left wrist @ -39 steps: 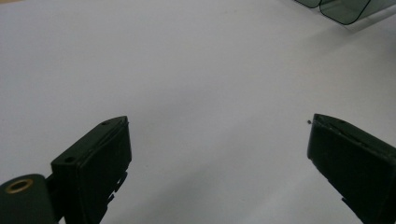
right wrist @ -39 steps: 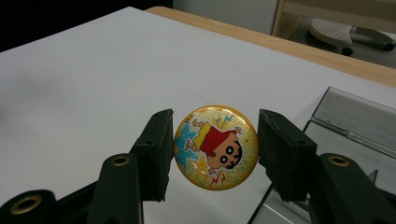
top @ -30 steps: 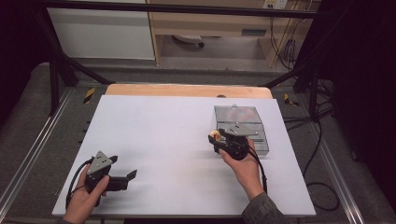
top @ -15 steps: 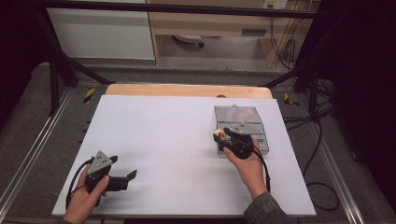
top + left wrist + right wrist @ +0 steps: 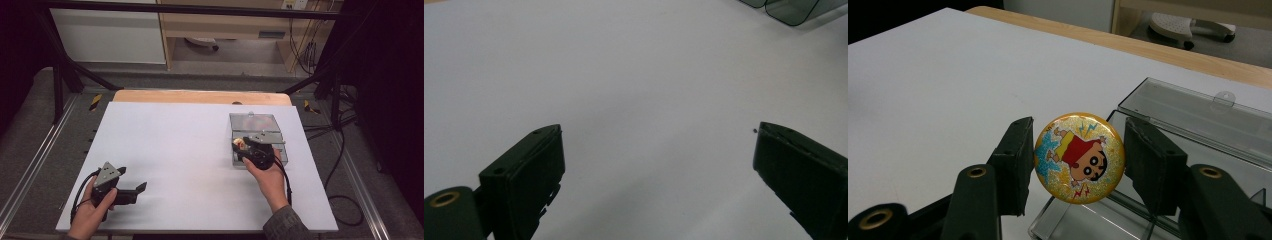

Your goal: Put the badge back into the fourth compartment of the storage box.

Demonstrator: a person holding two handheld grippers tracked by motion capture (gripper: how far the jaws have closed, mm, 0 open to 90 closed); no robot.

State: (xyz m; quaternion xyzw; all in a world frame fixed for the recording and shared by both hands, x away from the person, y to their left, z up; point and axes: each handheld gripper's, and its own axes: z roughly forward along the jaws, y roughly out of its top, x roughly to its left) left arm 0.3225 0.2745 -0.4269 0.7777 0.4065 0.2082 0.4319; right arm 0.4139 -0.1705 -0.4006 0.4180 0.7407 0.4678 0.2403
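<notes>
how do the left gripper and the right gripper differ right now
The left gripper has its jaws wide apart with nothing between them; the right gripper is shut on a round cartoon badge. The left gripper sits over bare white table near the front left corner, while the right gripper is at the clear plastic case. Both have black jaws, and each is held in a hand.

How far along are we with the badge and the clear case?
Done: the clear case lies open on the table, its lid folded back. In hand: the right claw is shut on the round cartoon badge, held at the case's near edge. Left: the badge is not yet laid inside, and the lid is not closed. The left claw stands open over bare table.
</notes>
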